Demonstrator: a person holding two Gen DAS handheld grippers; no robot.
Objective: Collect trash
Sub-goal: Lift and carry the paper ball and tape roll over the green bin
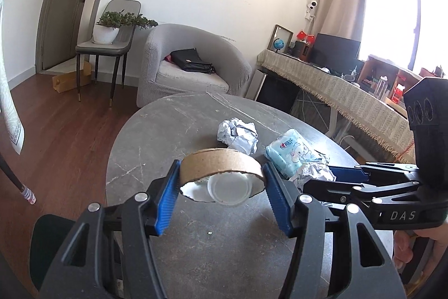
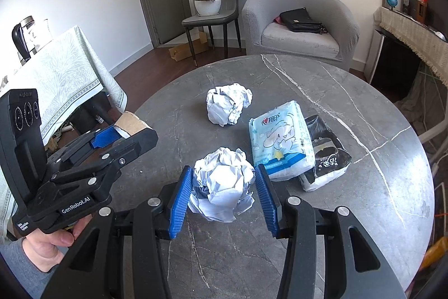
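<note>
Left gripper point(image 1: 221, 181) is clamping the cardboard ring point(image 1: 221, 163) just above the table's point(image 2: 378, 187) near-left edge. Right gripper point(image 2: 224, 187) is squeezing a crumpled paper ball point(image 2: 222, 187) mid-table, touching the tissue pack point(image 2: 280, 142). Risk: soft paper compressing and slipping out on lifting.

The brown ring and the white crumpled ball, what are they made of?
The brown ring looks like cardboard: matte, fibrous tan, with a ragged torn white lining. The crumpled ball looks like thin paper: white, dull, full of sharp creases. The round table looks like grey marble or stone-look laminate, white-veined.
</note>
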